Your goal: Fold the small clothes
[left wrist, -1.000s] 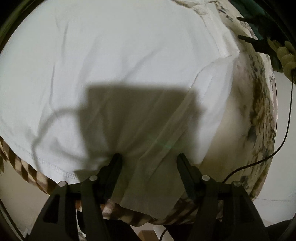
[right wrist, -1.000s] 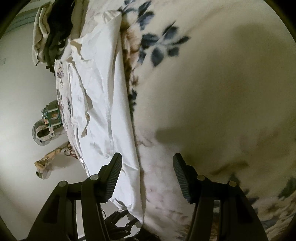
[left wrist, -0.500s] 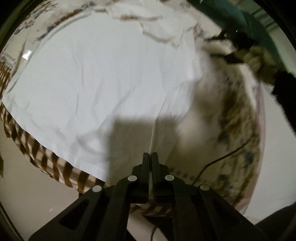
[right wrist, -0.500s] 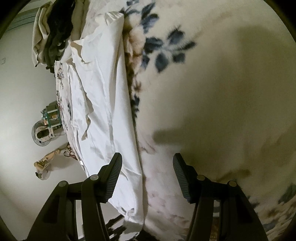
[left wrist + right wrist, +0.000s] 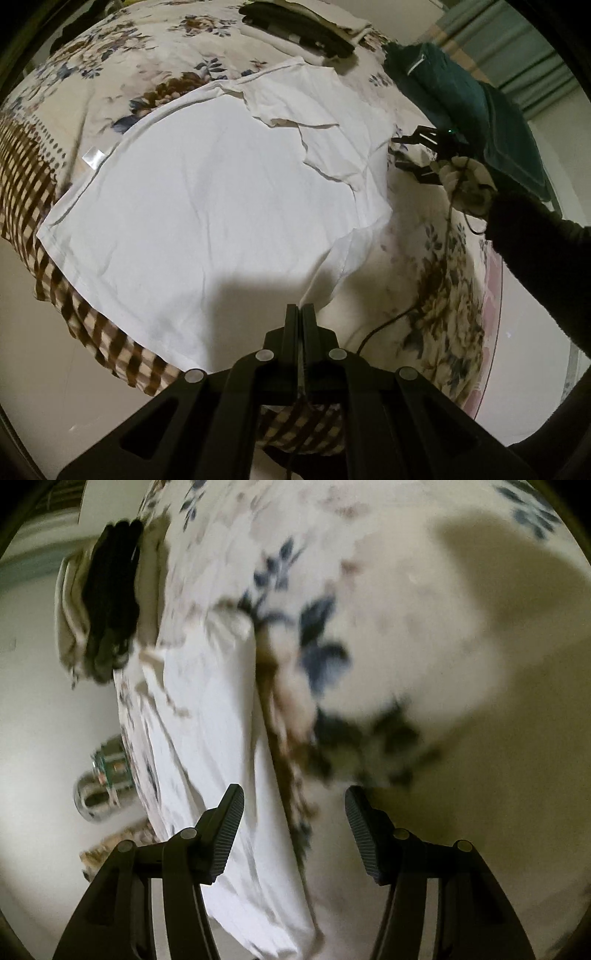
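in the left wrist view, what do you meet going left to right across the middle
checked blanket edge → white t-shirt → floral bedspread → right gripper in a gloved hand → dark green garment

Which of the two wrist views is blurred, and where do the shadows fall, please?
Right wrist view: motion-blurred, a broad shadow on the floral blanket. Left wrist view: sharp, fisheye-curved; a dark shadow falls on the white shirt just ahead of the shut left gripper.
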A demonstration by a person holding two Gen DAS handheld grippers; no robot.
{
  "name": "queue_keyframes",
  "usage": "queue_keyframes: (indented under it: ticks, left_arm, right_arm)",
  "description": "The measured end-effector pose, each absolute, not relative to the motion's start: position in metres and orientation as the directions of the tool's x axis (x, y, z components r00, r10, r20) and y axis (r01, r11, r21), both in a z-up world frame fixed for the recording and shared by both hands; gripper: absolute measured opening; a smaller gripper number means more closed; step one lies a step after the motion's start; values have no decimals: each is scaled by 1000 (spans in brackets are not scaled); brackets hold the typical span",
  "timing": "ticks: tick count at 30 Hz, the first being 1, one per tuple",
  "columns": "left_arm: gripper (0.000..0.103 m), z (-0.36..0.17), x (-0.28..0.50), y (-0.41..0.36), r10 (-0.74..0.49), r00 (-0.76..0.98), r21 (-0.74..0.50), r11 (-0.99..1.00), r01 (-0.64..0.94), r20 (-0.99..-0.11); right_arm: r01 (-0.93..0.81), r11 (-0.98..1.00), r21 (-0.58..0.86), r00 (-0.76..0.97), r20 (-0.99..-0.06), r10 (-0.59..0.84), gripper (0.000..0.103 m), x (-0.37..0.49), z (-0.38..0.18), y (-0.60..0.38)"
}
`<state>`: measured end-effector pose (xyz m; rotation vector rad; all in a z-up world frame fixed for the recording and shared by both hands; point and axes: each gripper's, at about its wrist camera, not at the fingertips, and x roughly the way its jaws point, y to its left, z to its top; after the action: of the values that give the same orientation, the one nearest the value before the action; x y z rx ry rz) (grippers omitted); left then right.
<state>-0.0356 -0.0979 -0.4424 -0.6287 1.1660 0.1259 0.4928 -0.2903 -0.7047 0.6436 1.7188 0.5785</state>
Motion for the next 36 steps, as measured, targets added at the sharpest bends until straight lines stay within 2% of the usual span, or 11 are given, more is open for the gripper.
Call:
queue_keyframes:
  ticks: [3,5,13,18,20,22,25,30,31,33,36]
  left_arm:
    - [0,-444,-38,-84,-230,415,-409,813,-415,-880]
    - [0,-444,-41,-73,-234,425,-420,803,-423,-875]
    - [0,-442,-56,-3,-234,479,-461,773,-436,-846]
    - [4,-504,-38,31,-468,402,-611,683,-400,-787]
    - [26,-531,-27,33,-534,352,-639,654,-404,-769]
    - [62,-551,-17,28,-611,338,-698,612,-373,-716]
    - [62,-573,1,8,-660,280,-716,616,-328,-697]
    - [59,-592,20,-38,-599,166,-621,745,-243,-783]
    - [50,-588,20,-44,-575,167,-599,766,-234,-801]
    - [1,-580,17,-59,-500,155,-523,830,-195,-852]
    - [1,-568,5,-64,-451,186,-484,851,-206,-873]
  right_arm:
    - [113,723,682,-158,-706,690,56,508,-707,-270]
    - [69,768,637,-148,-754,639,4,513,-699,-251]
    - [-44,888,457,-88,-888,452,4,519,-614,-157]
    - [-97,949,300,-122,-950,288,4,515,-601,-104]
    - [-111,953,281,-120,-956,268,4,512,-605,-95]
    - [-96,959,268,-114,-960,257,4,507,-611,-100]
    - [-56,961,270,-111,-958,263,4,504,-623,-109]
    - [-11,960,279,-113,-954,276,4,505,-635,-125]
    - [-3,960,279,-114,-954,277,4,505,-637,-128]
    - [3,958,286,-116,-952,285,4,506,-638,-132]
    - [-3,956,293,-119,-949,291,4,507,-636,-133]
